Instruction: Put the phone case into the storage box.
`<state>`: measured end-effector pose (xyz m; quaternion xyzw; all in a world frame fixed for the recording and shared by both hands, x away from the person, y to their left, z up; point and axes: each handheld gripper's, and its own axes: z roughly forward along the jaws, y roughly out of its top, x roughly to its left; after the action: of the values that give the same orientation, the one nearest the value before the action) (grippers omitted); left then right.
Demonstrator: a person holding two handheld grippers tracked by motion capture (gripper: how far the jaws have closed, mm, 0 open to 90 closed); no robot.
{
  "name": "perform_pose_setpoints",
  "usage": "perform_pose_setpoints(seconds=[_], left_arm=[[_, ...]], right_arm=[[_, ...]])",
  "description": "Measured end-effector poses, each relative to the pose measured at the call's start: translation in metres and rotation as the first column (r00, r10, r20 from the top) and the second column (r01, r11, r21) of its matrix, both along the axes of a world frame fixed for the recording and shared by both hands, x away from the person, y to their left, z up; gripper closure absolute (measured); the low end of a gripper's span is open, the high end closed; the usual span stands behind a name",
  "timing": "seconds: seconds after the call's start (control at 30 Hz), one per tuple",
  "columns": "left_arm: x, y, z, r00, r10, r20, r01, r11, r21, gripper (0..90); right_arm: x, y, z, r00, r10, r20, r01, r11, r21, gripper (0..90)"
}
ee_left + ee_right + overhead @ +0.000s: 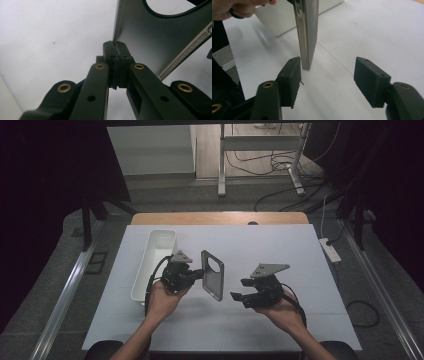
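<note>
A dark grey phone case (212, 274) with a round camera cutout is held upright above the white table (280, 255). My left gripper (200, 274) is shut on the case's edge, and in the left gripper view its pads (116, 50) pinch the rim of the case (162, 37). To the right, my right gripper (239, 289) stands open. In the right gripper view the case's lower end (307, 37) hangs just beyond the left jaw, near the gap of my right gripper (327, 75); the pads do not press on it.
A long white bin (152, 265) lies along the table's left side, just behind my left hand. The table's wooden far edge (220, 218) is at the back. A power strip (330, 250) and cables lie on the floor to the right.
</note>
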<state>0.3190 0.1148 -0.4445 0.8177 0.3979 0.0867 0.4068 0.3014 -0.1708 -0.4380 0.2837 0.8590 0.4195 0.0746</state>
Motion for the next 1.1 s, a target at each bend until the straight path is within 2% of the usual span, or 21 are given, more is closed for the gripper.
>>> perform_pose_setpoints(seconds=[0.4,0.57,0.77,1.1], left_arm=[[0.007,0.006,0.007,1.0,0.001,0.004,-0.001,0.9999,0.014,88.9],[0.011,0.008,0.01,1.0,-0.002,-0.003,0.002,0.9998,0.02,88.9],[0.016,0.013,0.016,1.0,0.006,-0.003,-0.006,0.9998,0.018,88.9],[0.024,0.025,0.025,0.9995,0.026,-0.017,-0.026,0.9996,0.01,88.9]], right_arm=[[0.005,-0.022,-0.002,0.9982,-0.044,-0.041,0.044,0.9988,-0.022,25.9],[0.002,-0.033,-0.005,0.9975,-0.058,-0.04,0.056,0.9974,-0.046,24.3],[-0.001,-0.048,-0.004,0.9965,-0.082,-0.017,0.082,0.9955,-0.047,20.3],[-0.005,-0.067,-0.006,0.9935,-0.111,-0.027,0.11,0.9933,-0.035,19.1]])
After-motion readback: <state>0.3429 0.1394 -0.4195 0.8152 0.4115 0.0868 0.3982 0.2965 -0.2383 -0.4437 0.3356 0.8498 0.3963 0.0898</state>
